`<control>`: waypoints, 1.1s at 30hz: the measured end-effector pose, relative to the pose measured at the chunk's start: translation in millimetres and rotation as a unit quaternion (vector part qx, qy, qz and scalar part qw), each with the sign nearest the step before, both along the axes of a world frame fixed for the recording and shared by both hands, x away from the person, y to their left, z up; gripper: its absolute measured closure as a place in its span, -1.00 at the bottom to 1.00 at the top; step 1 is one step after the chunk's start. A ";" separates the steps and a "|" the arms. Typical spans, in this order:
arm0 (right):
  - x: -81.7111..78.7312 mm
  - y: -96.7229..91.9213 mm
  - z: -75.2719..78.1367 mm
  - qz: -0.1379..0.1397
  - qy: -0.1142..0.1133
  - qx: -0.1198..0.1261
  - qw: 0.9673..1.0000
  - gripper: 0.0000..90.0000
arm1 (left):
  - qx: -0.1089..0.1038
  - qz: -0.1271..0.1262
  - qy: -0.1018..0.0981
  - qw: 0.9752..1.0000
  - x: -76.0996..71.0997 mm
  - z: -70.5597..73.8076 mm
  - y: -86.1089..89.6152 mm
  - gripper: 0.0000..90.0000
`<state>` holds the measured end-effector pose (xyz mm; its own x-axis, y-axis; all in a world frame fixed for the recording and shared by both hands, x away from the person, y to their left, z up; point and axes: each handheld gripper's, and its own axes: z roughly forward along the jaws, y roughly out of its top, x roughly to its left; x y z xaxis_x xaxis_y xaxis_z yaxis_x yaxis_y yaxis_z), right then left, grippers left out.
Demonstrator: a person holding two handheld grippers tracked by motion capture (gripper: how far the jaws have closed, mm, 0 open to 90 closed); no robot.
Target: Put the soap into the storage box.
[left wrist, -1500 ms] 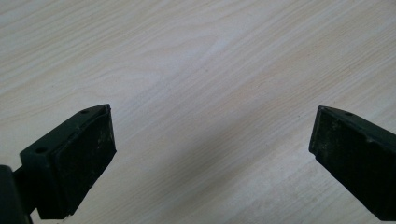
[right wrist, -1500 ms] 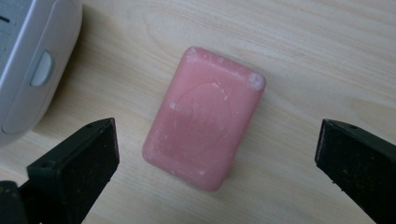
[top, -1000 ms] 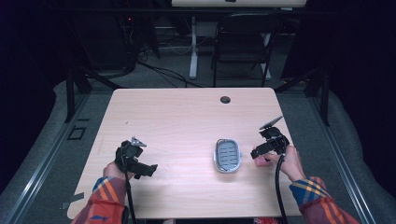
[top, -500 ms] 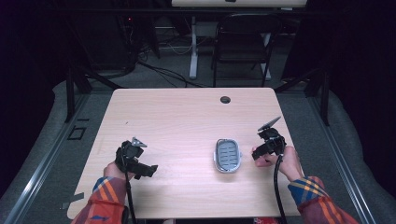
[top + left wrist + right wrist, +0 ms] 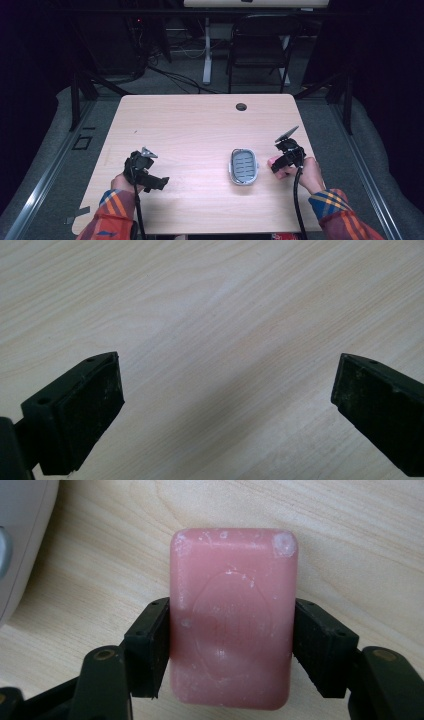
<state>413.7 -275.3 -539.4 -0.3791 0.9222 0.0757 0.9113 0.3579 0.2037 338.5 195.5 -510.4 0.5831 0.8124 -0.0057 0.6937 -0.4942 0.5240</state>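
Grasp stage is in hand: the right gripper (image 5: 230,645) has just been closing its jaws, and in the right gripper view both pads now sit flush against the two long sides of the pink soap bar (image 5: 232,615), which lies between them on the wooden table (image 5: 350,525). In the high view the right gripper (image 5: 280,162) stands at the lower right of the frame, just right of the grey soap dish (image 5: 243,166), with a sliver of the pink bar (image 5: 271,161) showing at its tip; the dish and the bar are close but apart. The bar's long axis runs bottom to top of the right gripper view, in line with the jaws and pointing away from the hand; its embossed broad face is turned up towards the camera. The white rim of the dish (image 5: 20,545) occupies the upper left of that view. The left gripper (image 5: 225,405) is wide open over bare table with nothing between its pads, and sits at the lower left of the high view (image 5: 150,175). Judgement: the next move calls for a firm hold on a slick bar, a lift clear of the table, and a short carry leftward over the dish, with the bar's length turned to match the oval tray.
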 end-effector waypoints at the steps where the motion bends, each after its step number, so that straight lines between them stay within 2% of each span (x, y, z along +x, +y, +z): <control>1: 0.0 0.0 0.0 0.000 0.000 0.000 1.000 -0.20 | 0.000 0.000 0.000 1.000 0.0 0.0 0.0 -1.00; 2: -0.7 0.4 -1.4 -0.007 -0.005 0.008 1.000 -0.20 | 0.000 0.000 0.000 1.000 0.0 -0.1 -0.1 -1.00; 3: 0.4 -1.2 -0.5 0.002 0.004 0.004 1.000 -0.20 | 0.000 0.000 0.000 1.000 0.1 -0.3 -0.2 -1.00; 13: 0.4 -2.3 0.8 0.008 0.000 -0.003 1.000 -0.19 | 0.000 -0.002 0.000 1.000 0.4 -0.4 -0.4 -1.00; 18: -0.3 -7.2 9.2 0.011 0.000 0.005 1.000 -0.19 | 0.001 -0.004 0.002 1.000 1.0 -0.1 -1.1 -1.00; 19: -1.7 -7.8 11.3 0.006 -0.006 0.017 1.000 -0.19 | 0.001 -0.005 0.001 1.000 1.1 -0.2 -1.7 -1.00; 24: -2.1 -12.0 20.0 0.013 -0.005 0.018 1.000 -0.18 | 0.000 -0.007 0.002 1.000 2.0 -0.6 -2.6 -0.99; 33: -4.1 -18.0 39.9 0.007 -0.027 0.020 0.999 -0.18 | 0.003 -0.010 0.002 1.000 2.7 -1.0 -3.7 -0.99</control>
<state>409.7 -293.3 -499.4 -0.3973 0.9131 0.0916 0.8932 0.3618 0.2669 341.2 191.8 -511.4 0.5994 0.8005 -0.0029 0.6859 -0.5117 0.5175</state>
